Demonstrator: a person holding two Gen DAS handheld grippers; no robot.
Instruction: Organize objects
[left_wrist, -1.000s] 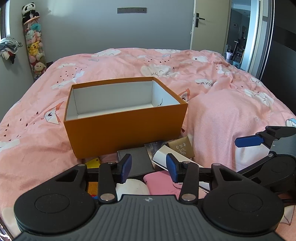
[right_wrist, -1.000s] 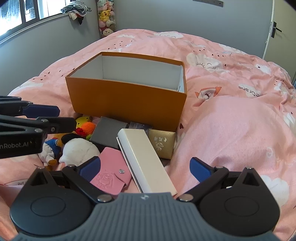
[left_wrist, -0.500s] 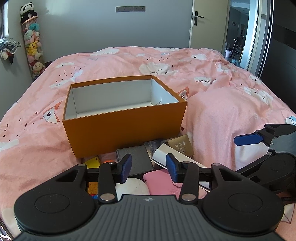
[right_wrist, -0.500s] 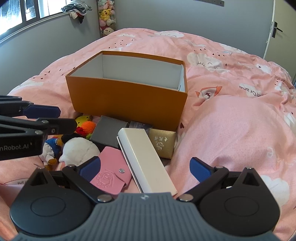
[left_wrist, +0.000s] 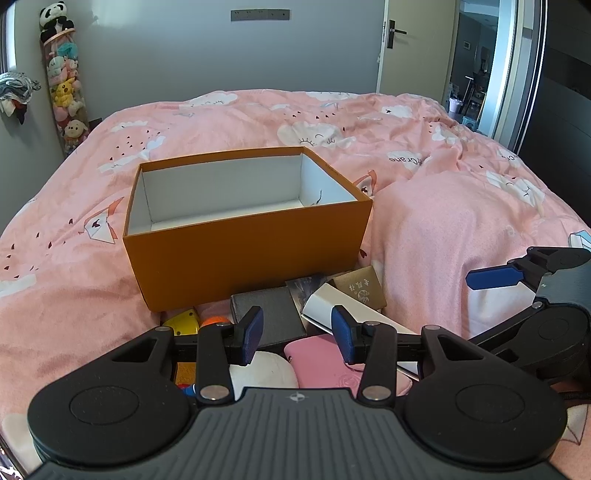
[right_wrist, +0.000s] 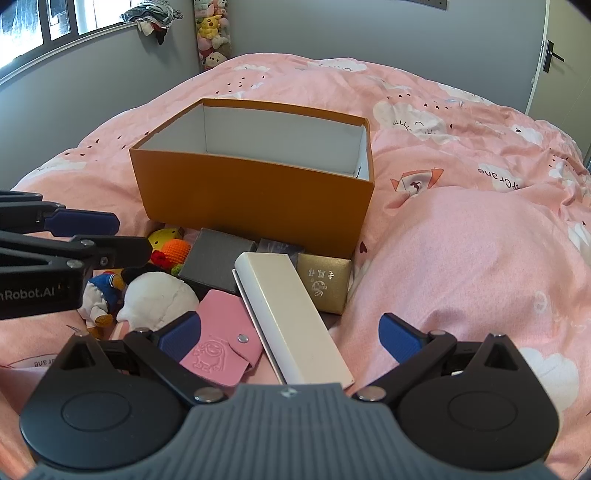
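Both grippers hover with jaws apart over a clutter of small things in front of an empty orange box (right_wrist: 255, 192) on a pink bed (right_wrist: 480, 258).

From the left: left gripper (left_wrist: 297, 334), holding nothing; plush toys (right_wrist: 159, 299); grey box (right_wrist: 216, 260); pink pouch (right_wrist: 221, 341); long white box (right_wrist: 291, 321); gold box (right_wrist: 325, 282); right gripper (right_wrist: 290, 338), wide apart above the white box, not touching it.

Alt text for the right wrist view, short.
An open, empty right gripper hovers over a long white box and a pink wallet on a pink bedspread. Behind them sit small boxes, plush toys and an empty orange box.
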